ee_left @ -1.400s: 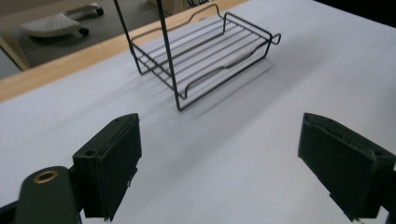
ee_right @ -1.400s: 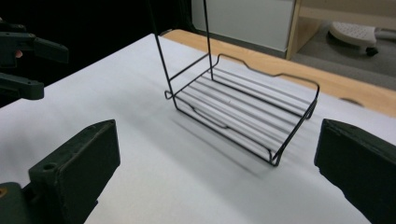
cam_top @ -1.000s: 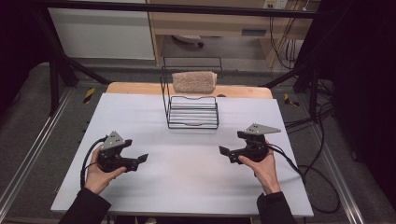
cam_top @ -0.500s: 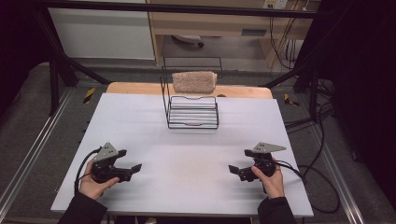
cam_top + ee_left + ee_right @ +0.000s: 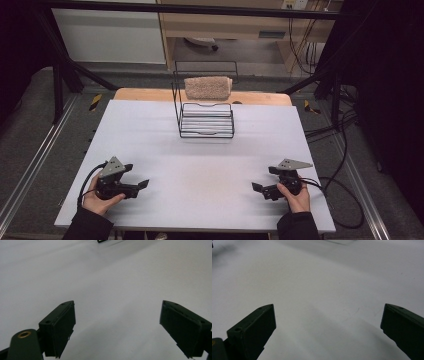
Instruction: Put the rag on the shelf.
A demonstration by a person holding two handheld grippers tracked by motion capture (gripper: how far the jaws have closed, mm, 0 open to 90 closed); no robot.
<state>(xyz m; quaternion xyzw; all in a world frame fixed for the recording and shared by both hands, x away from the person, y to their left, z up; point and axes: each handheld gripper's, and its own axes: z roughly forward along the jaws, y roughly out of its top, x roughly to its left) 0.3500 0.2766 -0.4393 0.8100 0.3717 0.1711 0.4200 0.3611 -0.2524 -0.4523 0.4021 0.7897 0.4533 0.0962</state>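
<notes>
Left gripper [image 5: 142, 184]: near the front edge of the white table [image 5: 200, 160], well in front of and to the left of the wire rack [image 5: 206, 120]; jaws spread wide, nothing between them, bare tabletop beyond.
Right gripper [image 5: 256, 187]: near the same front edge, well in front of and to the right of the wire rack; jaws likewise wide apart and empty, pointed inward toward the other tool.
Wire rack: black, upright at the far middle of the table, well apart from both tools.
Brown sponge-like block [image 5: 207, 87]: at the top of the wire rack's tall back.
</notes>
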